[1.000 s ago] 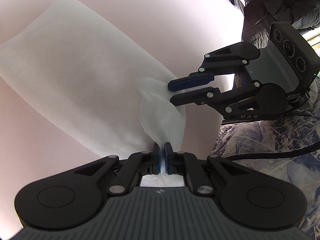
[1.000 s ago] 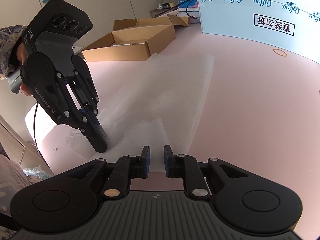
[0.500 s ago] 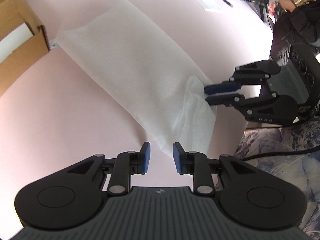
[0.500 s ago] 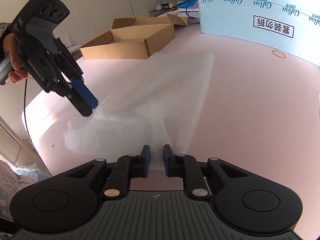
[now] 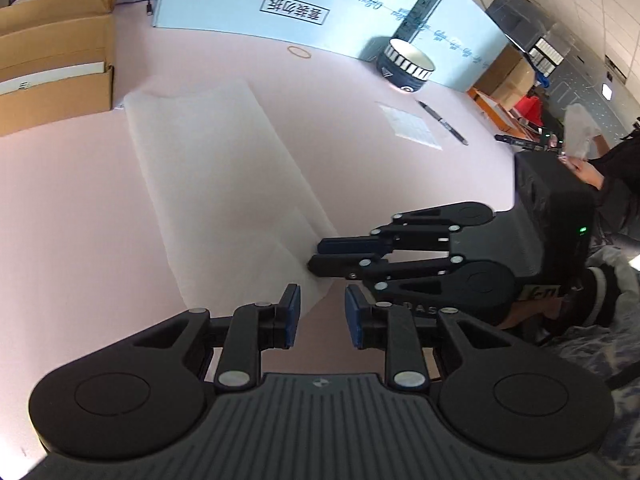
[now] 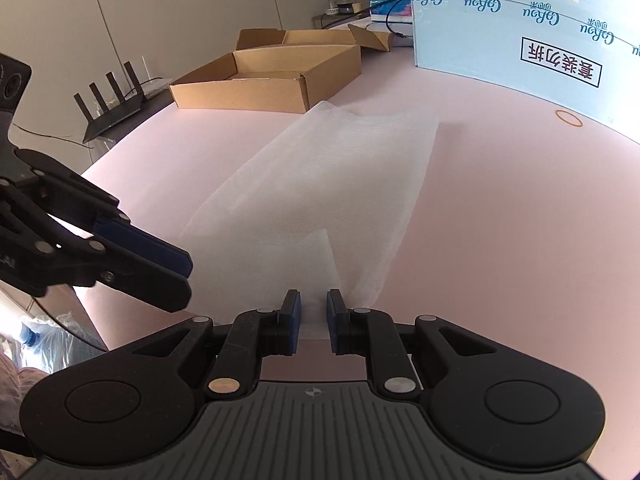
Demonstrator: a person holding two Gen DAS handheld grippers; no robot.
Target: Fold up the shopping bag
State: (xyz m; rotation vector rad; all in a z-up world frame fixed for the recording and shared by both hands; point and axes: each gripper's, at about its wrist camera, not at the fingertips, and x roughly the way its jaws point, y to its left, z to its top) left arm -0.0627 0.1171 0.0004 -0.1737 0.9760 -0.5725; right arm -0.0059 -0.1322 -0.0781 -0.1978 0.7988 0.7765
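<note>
On pink table (image 5: 100, 240), flattened bag (image 5: 224, 184)

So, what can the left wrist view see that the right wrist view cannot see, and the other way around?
Only the left wrist view shows the striped bowl, the pen, the small paper sheet and a person's hand at the far right. Only the right wrist view shows the black router with four antennas. Both show the white shopping bag flat on the pink table, the cardboard boxes, the light blue box, the rubber band, and both tongs open.
</note>
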